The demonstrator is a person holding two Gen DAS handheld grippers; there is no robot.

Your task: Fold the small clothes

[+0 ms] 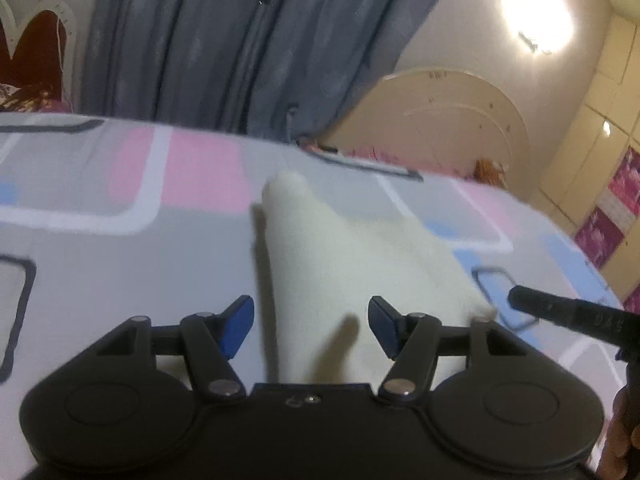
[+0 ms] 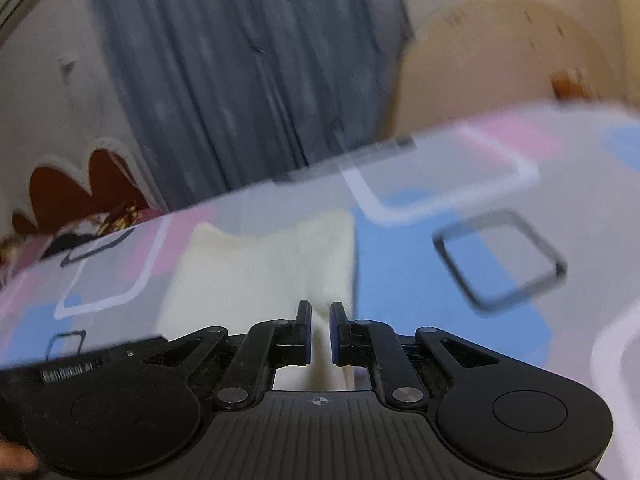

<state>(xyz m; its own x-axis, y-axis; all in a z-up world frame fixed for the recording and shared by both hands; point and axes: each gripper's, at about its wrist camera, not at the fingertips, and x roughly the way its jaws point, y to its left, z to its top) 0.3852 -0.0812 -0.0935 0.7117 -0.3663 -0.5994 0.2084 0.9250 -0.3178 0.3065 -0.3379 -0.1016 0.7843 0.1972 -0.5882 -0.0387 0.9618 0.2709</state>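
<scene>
A bedsheet (image 1: 100, 248) of grey, pink and blue blocks carries a cream garment (image 1: 340, 248) — small, partly raised. The right gripper (image 2: 320, 326) pinches a fold of it (jaws nearly together); the left gripper (image 1: 310, 326) hangs half-open above the cloth — holding nothing.

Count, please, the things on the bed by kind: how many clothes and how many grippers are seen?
Cream-white garment: 1
Grippers: 2, the left gripper and the right gripper
Total: 3, all over the patterned bedsheet
</scene>
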